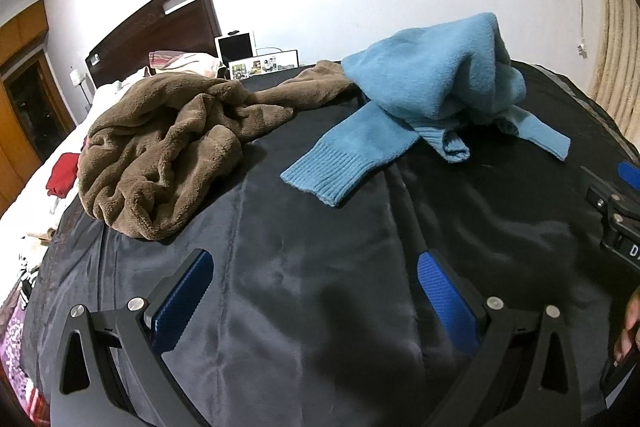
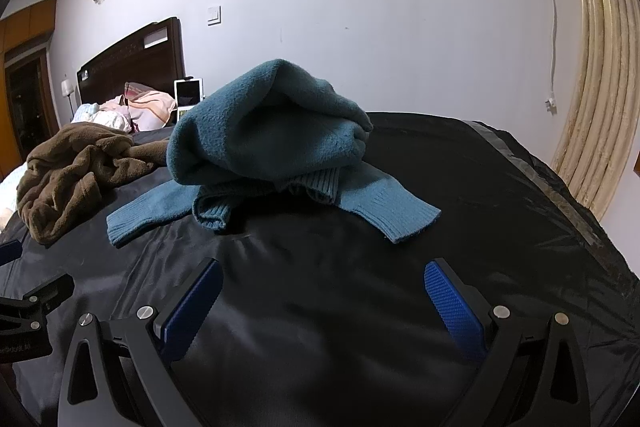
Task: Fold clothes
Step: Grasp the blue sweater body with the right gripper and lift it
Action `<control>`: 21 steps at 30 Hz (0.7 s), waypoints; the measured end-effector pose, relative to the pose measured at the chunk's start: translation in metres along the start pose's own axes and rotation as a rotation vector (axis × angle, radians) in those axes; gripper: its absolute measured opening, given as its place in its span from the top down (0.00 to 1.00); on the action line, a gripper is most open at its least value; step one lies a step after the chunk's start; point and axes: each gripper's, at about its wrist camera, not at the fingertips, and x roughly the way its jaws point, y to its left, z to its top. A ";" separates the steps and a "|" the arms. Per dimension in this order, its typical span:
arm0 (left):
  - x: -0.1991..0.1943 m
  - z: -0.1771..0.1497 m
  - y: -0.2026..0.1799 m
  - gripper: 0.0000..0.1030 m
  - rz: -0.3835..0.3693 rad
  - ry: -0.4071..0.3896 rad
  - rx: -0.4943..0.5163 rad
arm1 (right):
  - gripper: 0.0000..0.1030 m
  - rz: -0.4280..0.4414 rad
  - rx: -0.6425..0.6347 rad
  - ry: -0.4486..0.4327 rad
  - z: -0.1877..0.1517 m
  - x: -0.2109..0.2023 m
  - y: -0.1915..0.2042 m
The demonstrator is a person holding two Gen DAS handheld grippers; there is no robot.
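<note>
- We hold the left gripper (image 1: 312,303) and right gripper (image 2: 322,307) spread wide, empty, low over the black sheet (image 1: 320,287) — poised, we judge, to reach.
- Blue sweater (image 2: 264,139) lies heaped ahead, cuffs splayed toward us.
- Brown fleece (image 1: 160,151) sits crumpled left — its tail touches the sweater, may drag.

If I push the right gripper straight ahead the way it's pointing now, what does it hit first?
Most likely the blue sweater. The right gripper is open and empty over bare black sheet, and the bunched sweater sits dead ahead, its ribbed hem and cuffs nearest. If the gripper angles downward, it could graze the sheet first; depth is unclear.
</note>
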 end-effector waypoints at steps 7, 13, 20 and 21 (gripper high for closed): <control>0.001 0.000 0.001 0.00 -0.016 -0.001 -0.007 | 0.01 0.004 -0.002 0.000 0.000 0.001 0.000; 0.002 0.007 0.007 0.00 -0.023 0.010 -0.008 | 0.01 0.029 -0.020 -0.028 0.000 -0.003 0.003; -0.003 0.036 0.032 0.00 0.015 -0.048 -0.042 | 0.01 0.071 -0.052 -0.068 0.021 -0.009 -0.003; -0.002 0.039 0.035 0.00 0.015 -0.052 -0.048 | 0.01 0.085 -0.042 -0.067 0.027 -0.008 -0.006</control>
